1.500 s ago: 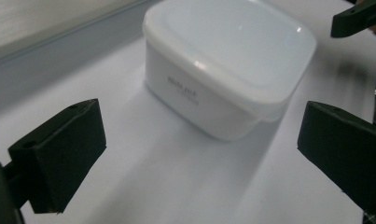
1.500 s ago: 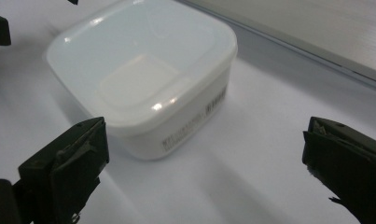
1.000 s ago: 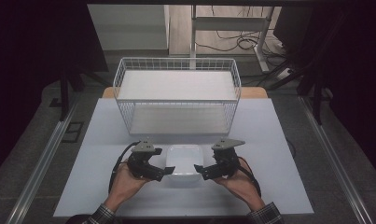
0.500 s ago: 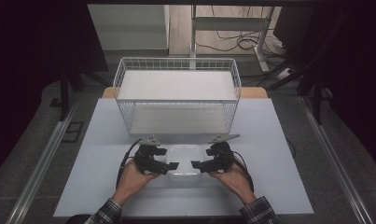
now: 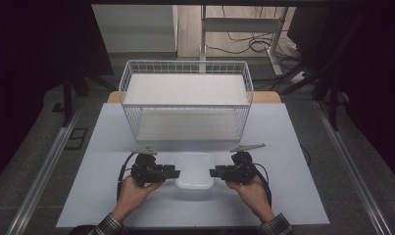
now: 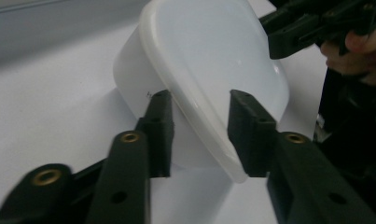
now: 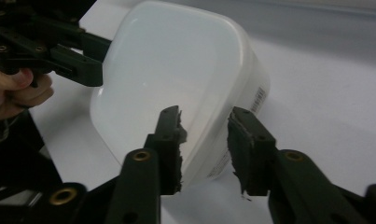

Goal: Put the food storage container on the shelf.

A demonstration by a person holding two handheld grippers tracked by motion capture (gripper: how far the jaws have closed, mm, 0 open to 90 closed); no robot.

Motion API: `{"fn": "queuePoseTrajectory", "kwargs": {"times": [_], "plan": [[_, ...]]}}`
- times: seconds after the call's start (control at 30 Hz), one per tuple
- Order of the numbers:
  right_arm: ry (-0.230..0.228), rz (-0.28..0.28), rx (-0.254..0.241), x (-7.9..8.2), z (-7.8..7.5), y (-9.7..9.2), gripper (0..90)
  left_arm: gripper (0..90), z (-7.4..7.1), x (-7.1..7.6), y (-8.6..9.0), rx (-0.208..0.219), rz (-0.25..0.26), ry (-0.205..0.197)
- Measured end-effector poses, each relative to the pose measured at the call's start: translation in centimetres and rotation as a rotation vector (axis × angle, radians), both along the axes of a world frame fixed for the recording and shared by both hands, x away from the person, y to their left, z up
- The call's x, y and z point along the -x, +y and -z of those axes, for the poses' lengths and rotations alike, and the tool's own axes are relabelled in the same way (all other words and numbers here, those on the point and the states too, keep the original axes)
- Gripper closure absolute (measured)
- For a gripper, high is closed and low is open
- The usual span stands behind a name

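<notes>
Both claws have just been closing on the white lidded tub (image 5: 195, 170), which sits on the near part of the counter (image 5: 97, 196) between the person's hands. The left claw (image 6: 199, 135) has narrowed onto the tub's left rim, one jaw under the lid's lip and one over it. The right claw (image 7: 204, 144) straddles the right rim the same way, seemingly gripping. This looks like the grasping step. Next comes an even, level two-handed lift, or the tub may tilt. Farther back stands a white wire basket (image 5: 185, 98), its tall front wall (image 5: 185, 122) probably to be cleared.
</notes>
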State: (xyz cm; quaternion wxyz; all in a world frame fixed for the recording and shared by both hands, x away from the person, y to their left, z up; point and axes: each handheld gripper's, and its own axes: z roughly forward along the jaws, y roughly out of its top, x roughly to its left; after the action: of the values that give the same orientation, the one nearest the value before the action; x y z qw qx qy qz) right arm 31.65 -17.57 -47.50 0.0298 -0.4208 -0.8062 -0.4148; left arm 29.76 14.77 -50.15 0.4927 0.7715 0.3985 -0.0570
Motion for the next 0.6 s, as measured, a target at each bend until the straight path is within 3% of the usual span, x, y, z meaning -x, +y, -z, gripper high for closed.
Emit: {"fn": "queuePoseTrajectory", "kwargs": {"times": [0.07,0.1,0.13,0.17,0.33,0.6], "plan": [[-0.019,0.011,0.003,0.2,-0.2,-0.1,70.7,75.6,-0.1,0.1,0.1,0.005,-0.012,-0.005],[-0.032,0.020,0.002,0.4,-0.4,-0.1,75.3,75.6,-0.2,0.2,0.1,0.014,-0.029,-0.017],[-0.095,0.032,0.036,0.7,-0.6,0.0,77.8,80.4,-0.3,0.4,-0.2,-0.013,-0.055,-0.045],[-0.114,0.043,0.046,0.8,-0.6,0.1,77.8,80.3,-0.2,0.3,-0.2,-0.009,-0.062,-0.041],[-0.131,0.064,0.018,0.9,-0.5,0.2,77.9,80.3,-0.2,0.3,-0.1,0.000,-0.081,-0.040],[-0.182,0.066,-0.008,0.9,-1.6,0.4,78.0,80.4,-1.9,0.3,0.1,-0.014,-0.109,-0.081]]}}
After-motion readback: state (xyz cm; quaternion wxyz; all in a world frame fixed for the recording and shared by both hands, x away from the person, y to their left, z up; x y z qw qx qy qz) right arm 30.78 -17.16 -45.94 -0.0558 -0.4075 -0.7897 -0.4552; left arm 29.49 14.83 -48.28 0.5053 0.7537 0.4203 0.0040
